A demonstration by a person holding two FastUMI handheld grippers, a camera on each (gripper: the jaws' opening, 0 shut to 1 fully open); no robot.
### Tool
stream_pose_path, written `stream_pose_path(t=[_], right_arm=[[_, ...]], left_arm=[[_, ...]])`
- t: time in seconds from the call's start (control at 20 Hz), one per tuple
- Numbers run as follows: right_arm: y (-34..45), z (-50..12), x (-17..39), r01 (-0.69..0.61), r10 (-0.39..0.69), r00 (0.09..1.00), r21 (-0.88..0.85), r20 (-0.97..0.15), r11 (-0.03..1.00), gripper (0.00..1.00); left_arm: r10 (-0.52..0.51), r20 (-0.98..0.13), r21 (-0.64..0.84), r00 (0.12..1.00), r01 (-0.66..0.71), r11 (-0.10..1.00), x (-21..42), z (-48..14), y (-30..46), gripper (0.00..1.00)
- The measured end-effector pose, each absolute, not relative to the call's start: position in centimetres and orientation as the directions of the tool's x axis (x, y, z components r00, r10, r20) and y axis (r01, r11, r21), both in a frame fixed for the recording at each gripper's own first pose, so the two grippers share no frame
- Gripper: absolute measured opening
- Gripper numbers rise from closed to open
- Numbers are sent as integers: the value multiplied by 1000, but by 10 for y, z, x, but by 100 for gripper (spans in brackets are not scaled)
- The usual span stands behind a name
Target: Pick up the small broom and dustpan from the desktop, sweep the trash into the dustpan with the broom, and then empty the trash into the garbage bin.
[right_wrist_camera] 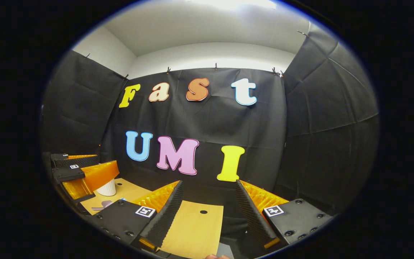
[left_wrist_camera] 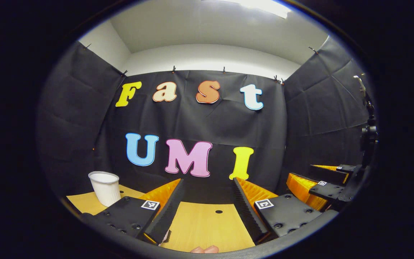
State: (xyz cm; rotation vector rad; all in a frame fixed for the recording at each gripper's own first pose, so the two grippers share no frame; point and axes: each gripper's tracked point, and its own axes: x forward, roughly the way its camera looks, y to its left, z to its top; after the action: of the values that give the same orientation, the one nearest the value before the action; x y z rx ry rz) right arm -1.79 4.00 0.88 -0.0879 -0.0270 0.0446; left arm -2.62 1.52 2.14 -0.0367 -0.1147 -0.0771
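**Both claws wide open, holding nothing**

Left claw [left_wrist_camera: 207, 201] hovers over the wooden desktop [left_wrist_camera: 199, 226], fingers spread, white bin [left_wrist_camera: 105, 187] to its left. Right claw [right_wrist_camera: 207, 205] likewise gapes empty; a purple handle [right_wrist_camera: 102, 205], possibly the broom's, lies far left.

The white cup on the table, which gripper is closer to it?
Left. The white cup stands just beyond the left gripper, off its left finger. The right gripper sits further away, with the left gripper between it and the cup.
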Motion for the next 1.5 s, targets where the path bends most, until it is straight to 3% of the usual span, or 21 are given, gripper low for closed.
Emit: stream_pose_path(t=[0.3, 0.4, 0.5, 0.6, 0.65, 0.8, 1.0, 1.15, 1.3, 1.4, 1.5], right_arm=[[86, -10, -2, -70, 69, 998, -118, -13, 990, 93], [110, -26, 6, -82, 77, 996, -115, -47, 990, 98], [147, -53, 13, -127, 119, 986, -59, -119, 990, 89], [190, -99, 20, -180, 182, 951, 31, -251, 983, 94], [210, -126, 25, -196, 209, 921, 73, -328, 978, 90], [267, -215, 36, -230, 308, 738, 205, -600, 951, 94], [310, -323, 30, -160, 363, 405, 325, -839, 932, 94], [318, -361, 21, -94, 373, 186, 362, -909, 928, 94], [331, -392, 16, -81, 362, 19, 359, -932, 930, 95], [338, -417, 12, -83, 332, -60, 336, -941, 938, 95], [345, -433, 12, -62, 312, -76, 317, -947, 946, 95]], left_arm=[[-28, 62, -54, 998, 32, 998, -16, 2, 71, 79], [-40, 4, -55, 999, 40, 998, -11, -13, 93, 79], [-38, -92, -38, 995, 35, 999, -6, -39, 120, 79], [-18, -171, -28, 985, 14, 1000, 0, -60, 157, 79], [-21, -218, -36, 976, 13, 999, 4, -74, 169, 79], [-9, -443, -70, 896, -25, 997, 21, -132, 220, 79], [103, -730, 18, 676, -132, 991, 31, -208, 305, 81], [121, -843, 66, 524, -122, 990, 44, -260, 330, 81], [53, -938, 24, 342, -89, 996, 49, -310, 332, 81], [51, -968, 27, 245, -100, 995, 55, -327, 341, 81], [15, -985, -2, 173, -99, 995, 67, -339, 348, 81]])
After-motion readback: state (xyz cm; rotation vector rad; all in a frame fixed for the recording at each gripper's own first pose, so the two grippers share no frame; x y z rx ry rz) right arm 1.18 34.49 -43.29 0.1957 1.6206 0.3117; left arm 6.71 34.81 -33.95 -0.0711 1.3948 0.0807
